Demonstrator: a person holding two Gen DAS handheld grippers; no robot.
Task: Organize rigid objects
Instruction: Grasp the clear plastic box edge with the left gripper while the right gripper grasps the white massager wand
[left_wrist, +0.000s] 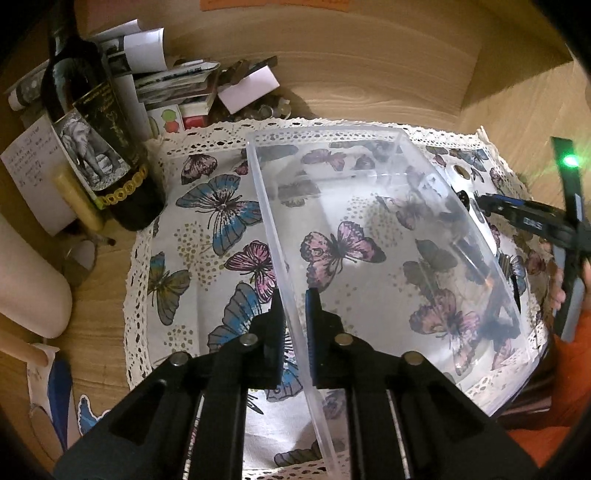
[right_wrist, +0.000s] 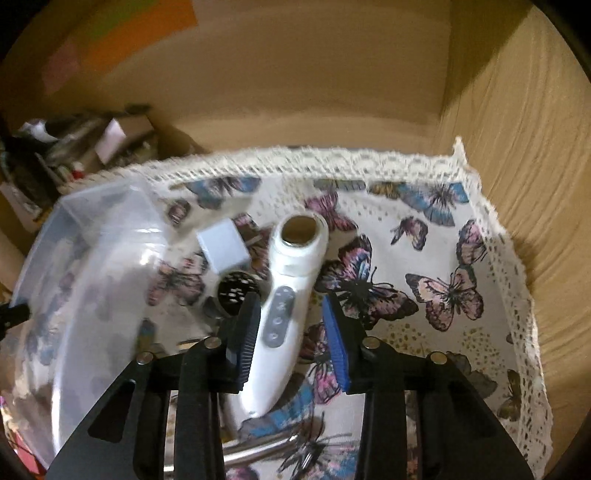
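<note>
Left gripper (left_wrist: 293, 306): its fingers (left_wrist: 275, 314) straddle the near left wall of a clear plastic bin (left_wrist: 388, 184), one inside and one outside, closed onto the thin wall.
Clear plastic bin: stands on a butterfly-print cloth (left_wrist: 207, 206) with a lace border; nothing can be made out inside it, and the cloth's pattern shows through the floor.
Right gripper (right_wrist: 291, 321): its blue-padded fingers (right_wrist: 338, 339) are spread apart, one on each side of the grip of a white handheld device (right_wrist: 288, 280); the left pad lies at or almost at the grip, the right pad stands clear of it.
White handheld device: lies on the cloth just right of the bin, outside it, its round head pointing away from the camera and a grey button panel facing up.
Beside the device: a small white block (right_wrist: 223, 249) and a dark round perforated piece (right_wrist: 234, 291), both between the device and the bin's wall.
Near edge, right wrist view: a shiny metal object (right_wrist: 255, 448), partly hidden by the gripper.
Bench (left_wrist: 96, 280): wood-grain, the cloth spread over it.
Left of the cloth: a dark bottle (left_wrist: 99, 147) with an elephant label, upright, among a pile of papers and boxes (left_wrist: 166, 81).
</note>
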